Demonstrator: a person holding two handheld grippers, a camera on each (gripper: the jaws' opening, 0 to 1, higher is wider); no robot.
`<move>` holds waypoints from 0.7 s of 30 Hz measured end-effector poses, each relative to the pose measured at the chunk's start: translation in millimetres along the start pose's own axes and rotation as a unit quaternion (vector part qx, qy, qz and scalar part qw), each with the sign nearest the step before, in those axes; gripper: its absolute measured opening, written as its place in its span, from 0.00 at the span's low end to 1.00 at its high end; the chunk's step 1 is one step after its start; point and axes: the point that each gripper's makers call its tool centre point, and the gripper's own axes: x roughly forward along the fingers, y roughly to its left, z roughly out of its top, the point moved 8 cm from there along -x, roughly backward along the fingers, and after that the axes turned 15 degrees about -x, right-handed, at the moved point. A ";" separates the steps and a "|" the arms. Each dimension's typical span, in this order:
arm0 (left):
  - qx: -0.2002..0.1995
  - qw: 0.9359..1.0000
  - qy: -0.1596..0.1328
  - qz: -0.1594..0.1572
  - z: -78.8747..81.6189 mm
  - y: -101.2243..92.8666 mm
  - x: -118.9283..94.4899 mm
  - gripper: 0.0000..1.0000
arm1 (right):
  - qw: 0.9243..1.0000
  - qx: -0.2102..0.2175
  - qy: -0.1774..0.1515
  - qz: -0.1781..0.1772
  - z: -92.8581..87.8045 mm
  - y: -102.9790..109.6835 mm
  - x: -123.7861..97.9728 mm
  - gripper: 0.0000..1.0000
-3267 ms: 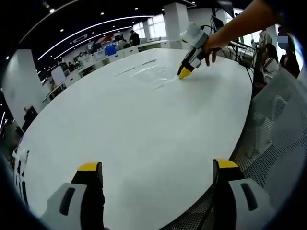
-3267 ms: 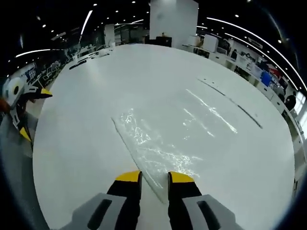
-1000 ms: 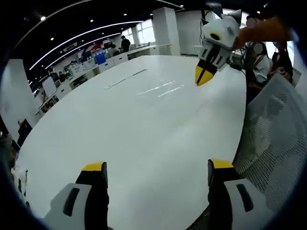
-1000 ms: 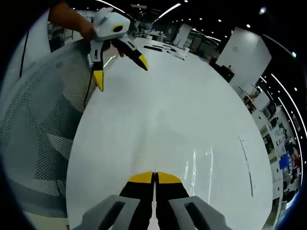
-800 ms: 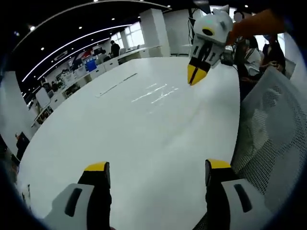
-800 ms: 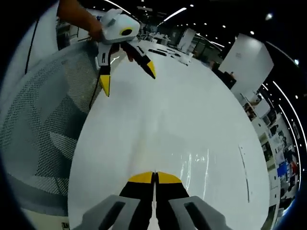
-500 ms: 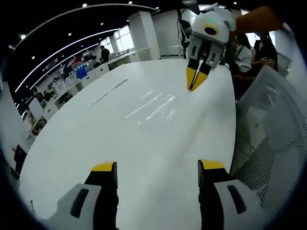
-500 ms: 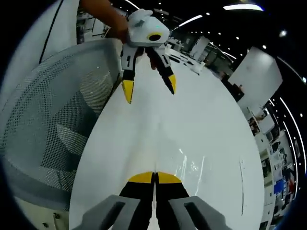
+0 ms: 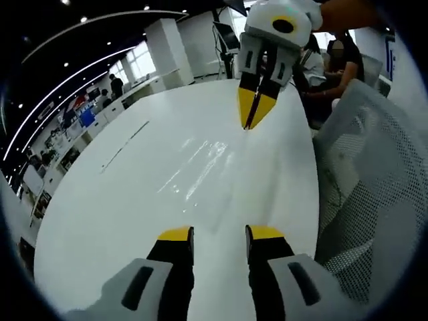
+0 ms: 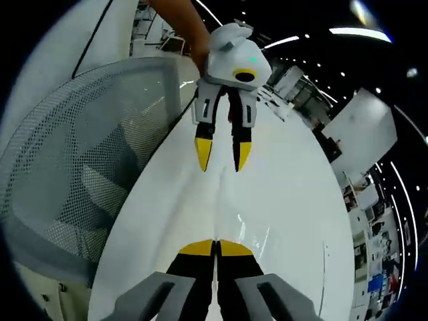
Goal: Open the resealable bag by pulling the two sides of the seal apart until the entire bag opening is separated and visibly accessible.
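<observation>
The clear resealable bag [image 9: 234, 180] is almost invisible: only a faint edge runs from my right gripper [image 9: 253, 119] down toward my left gripper [image 9: 219, 234]. In the left gripper view the right gripper hangs over the white table [image 9: 100, 221], its yellow tips pressed together on that edge. The left jaws stand a narrow gap apart with the faint edge between them, and I cannot tell whether they touch it. In the right gripper view my right gripper [image 10: 215, 249] is shut, the bag [image 10: 217, 200] shows as a thin crease, and the left gripper [image 10: 222, 155] faces it, open.
A grey mesh chair [image 9: 374, 187] stands at the table's edge, also seen as the chair [image 10: 73, 174] in the right gripper view. Light streaks [image 9: 197, 164] glint on the table top near a seam. Seated people [image 9: 334, 60] and office desks lie beyond.
The two grippers have come much closer together, tip facing tip. My left jaws have narrowed from a wide gap to a small one. The right gripper stays shut.
</observation>
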 end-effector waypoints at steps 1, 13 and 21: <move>0.002 1.000 0.001 0.000 -0.1 0.0 1.3 0.22 | 1.000 -0.001 0.000 -0.002 0.5 -0.3 -0.6 0.00; 0.038 0.999 0.002 -0.018 9.0 -2.5 1.3 0.02 | 1.000 0.005 -0.003 -0.003 -2.1 4.2 -3.5 0.00; 0.053 0.998 0.001 -0.023 10.3 -3.9 -2.4 0.00 | 0.999 0.034 -0.011 -0.009 -5.8 3.9 -1.9 0.00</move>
